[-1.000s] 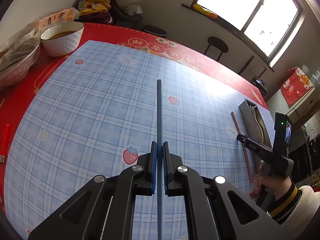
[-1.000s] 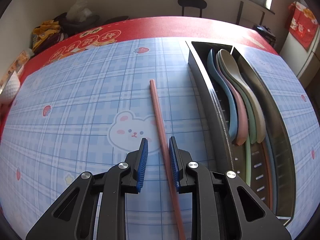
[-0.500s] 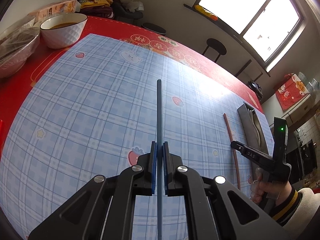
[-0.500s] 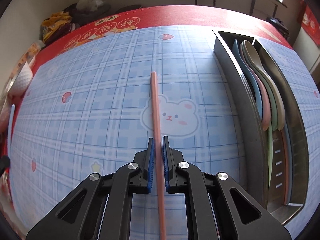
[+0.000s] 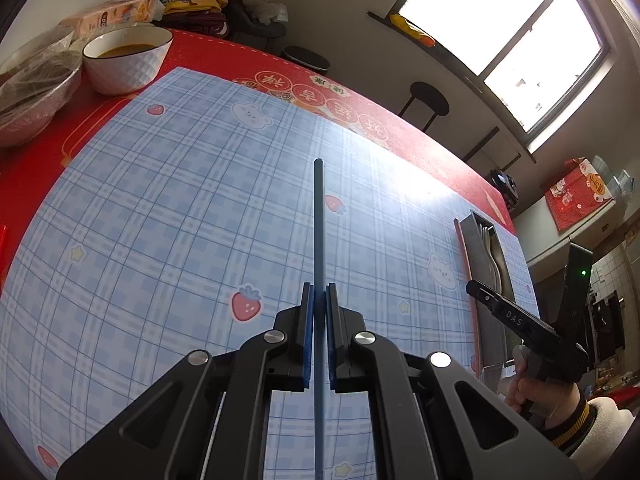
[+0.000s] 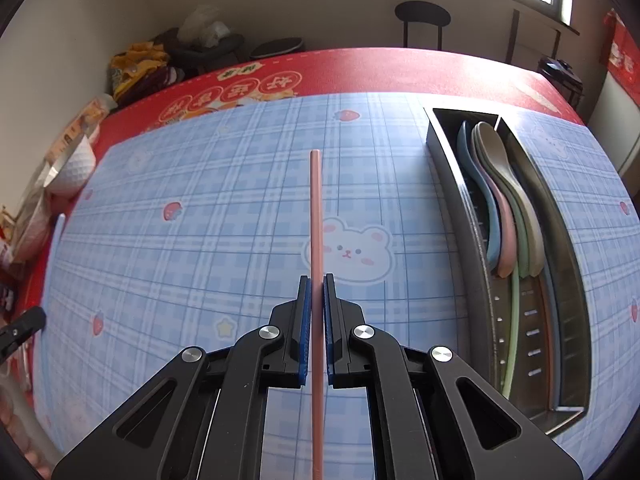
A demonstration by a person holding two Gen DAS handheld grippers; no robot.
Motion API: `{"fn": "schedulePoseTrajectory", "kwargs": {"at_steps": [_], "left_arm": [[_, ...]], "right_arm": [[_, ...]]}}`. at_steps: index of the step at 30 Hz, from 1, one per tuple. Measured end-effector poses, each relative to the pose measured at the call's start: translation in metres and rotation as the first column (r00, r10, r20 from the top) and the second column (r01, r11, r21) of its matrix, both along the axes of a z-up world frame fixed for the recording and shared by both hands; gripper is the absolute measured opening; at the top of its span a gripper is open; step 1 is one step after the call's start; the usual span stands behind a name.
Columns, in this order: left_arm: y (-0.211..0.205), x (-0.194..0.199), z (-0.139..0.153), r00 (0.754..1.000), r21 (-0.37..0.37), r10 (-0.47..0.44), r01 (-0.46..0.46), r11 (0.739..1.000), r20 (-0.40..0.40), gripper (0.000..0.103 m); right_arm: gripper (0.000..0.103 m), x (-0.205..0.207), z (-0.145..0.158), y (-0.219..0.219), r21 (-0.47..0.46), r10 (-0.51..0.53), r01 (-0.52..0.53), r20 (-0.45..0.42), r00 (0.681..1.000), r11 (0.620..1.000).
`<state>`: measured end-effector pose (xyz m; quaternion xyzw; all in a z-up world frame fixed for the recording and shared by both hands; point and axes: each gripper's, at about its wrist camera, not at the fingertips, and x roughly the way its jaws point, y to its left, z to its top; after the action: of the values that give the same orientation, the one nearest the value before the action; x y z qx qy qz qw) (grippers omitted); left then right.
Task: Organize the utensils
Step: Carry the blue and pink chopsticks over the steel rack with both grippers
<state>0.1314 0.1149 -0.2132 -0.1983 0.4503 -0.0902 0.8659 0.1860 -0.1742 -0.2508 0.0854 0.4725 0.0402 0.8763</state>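
At near centre, the right gripper (image 6: 316, 320), open a second ago, is now clamped on the pink chopstick (image 6: 315, 216). Left gripper (image 5: 319, 332) remains clamped on the blue chopstick (image 5: 319, 224). Both are ready for transfer to the utensil tray (image 6: 452, 200), right.

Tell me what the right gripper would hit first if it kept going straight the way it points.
Probably the blue plaid mat: the right gripper, shut on the pink chopstick, aims down over it. Nothing else lies ahead; the metal tray sits off to its right. Depth is unclear.

White bowl (image 5: 127, 60) on red tablecloth (image 5: 36, 168); black stool (image 6: 422, 14).
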Motion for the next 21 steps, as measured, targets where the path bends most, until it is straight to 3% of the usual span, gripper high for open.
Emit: {"fn": "schedulePoseTrajectory", "kwargs": {"at_steps": [5, 9, 21], "left_arm": [[-0.030, 0.003, 0.019, 0.999, 0.006, -0.034, 0.034, 0.999, 0.027, 0.005], [-0.064, 0.005, 0.027, 0.996, 0.026, -0.085, 0.084, 0.996, 0.040, 0.006], [-0.183, 0.026, 0.019, 0.978, 0.002, -0.207, 0.207, 0.978, 0.006, 0.006]], "right_arm": [[0.006, -0.022, 0.021, -0.031, 0.075, -0.047, 0.043, 0.051, 0.998, 0.996], [0.006, -0.038, 0.029, -0.061, 0.060, -0.071, 0.067, 0.069, 0.995, 0.996], [0.006, -0.069, 0.034, -0.155, 0.104, -0.154, 0.144, 0.091, 0.984, 0.984]]}}
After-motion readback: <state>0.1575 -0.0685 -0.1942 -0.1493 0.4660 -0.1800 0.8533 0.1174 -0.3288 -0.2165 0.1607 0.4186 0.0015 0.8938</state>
